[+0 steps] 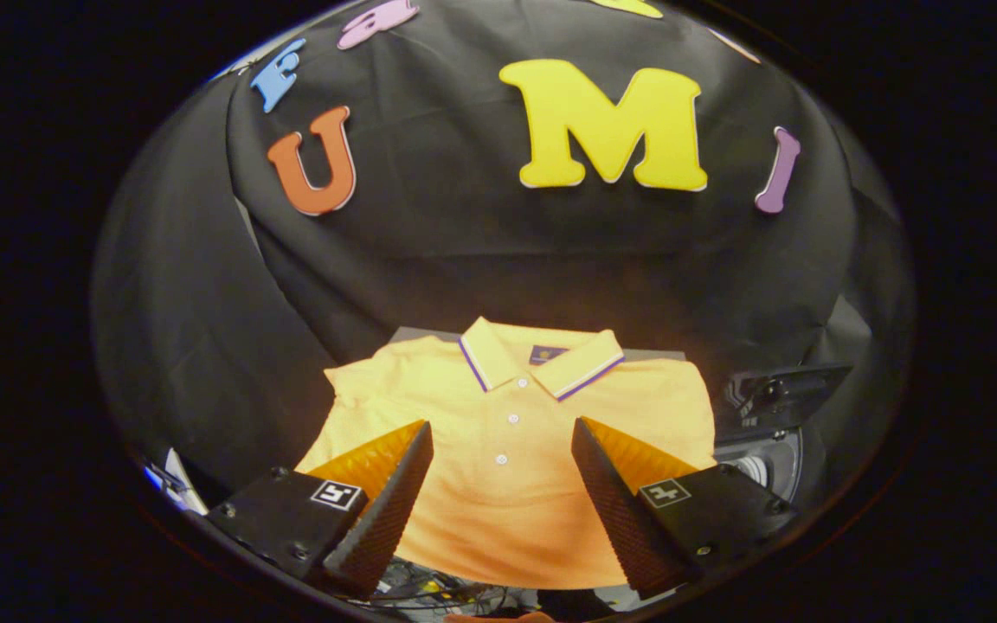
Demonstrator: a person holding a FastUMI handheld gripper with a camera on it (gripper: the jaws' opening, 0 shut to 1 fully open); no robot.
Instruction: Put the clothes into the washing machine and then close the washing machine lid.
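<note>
Yellow polo shirt (511, 441) spread flat, collar (purple-striped) toward the booth wall.
Gripper (503, 476) jaws stand wide apart, holding nothing; the buttoned placket lies between and just ahead of the fingers.

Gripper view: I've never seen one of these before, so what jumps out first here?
The eye lands first on a bright yellow polo shirt, spread flat and buttoned, with a purple-edged collar, lying just ahead of the gripper. The gripper's two fingers stand open on either side of the button placket, holding nothing. Beside the shirt's right sleeve sits a dark machine, partly visible, against the black cloth wall.
</note>
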